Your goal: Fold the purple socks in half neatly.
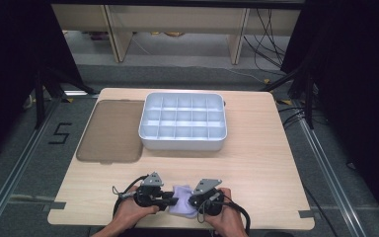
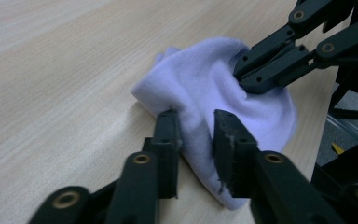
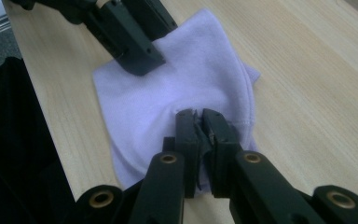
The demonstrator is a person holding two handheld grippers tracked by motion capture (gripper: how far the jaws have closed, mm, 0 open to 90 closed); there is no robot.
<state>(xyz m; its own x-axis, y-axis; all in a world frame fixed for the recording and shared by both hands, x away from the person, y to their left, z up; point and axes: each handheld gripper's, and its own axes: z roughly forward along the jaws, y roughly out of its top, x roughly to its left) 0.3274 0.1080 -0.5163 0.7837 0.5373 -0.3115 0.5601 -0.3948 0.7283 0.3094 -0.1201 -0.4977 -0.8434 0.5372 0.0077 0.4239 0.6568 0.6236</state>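
Two hands come in at the 6 o'clock edge of the high view, each with a gripper, and they meet over a small lavender cloth (image 1: 182, 200) that lies near the front edge of the wooden table (image 1: 256, 163). Seen from above, the left gripper (image 1: 170, 199) reaches the cloth from its 9 o'clock side and the right gripper (image 1: 193, 201) from its 3 o'clock side.

In the right gripper view, the right gripper (image 3: 201, 122) has its jaws almost fully together, and a small fold of the cloth (image 3: 186, 79) is pinched between the pads. The fabric makes wrinkles that run toward this pinch.

In the left gripper view, the left gripper (image 2: 196, 126) has its jaws a little apart, with a raised ridge of the cloth (image 2: 200, 88) between them. The left pad touches the fabric, but I cannot tell if the right pad presses on it, so a firm hold is not sure. The other gripper bites the cloth at 1 o'clock in this view.

At 12 o'clock from the hands, well apart, stands a pale grey compartment tray (image 1: 182, 143). Just beside it, at its 9 o'clock, a brown translucent lid (image 1: 111, 131) lies flat on the table.
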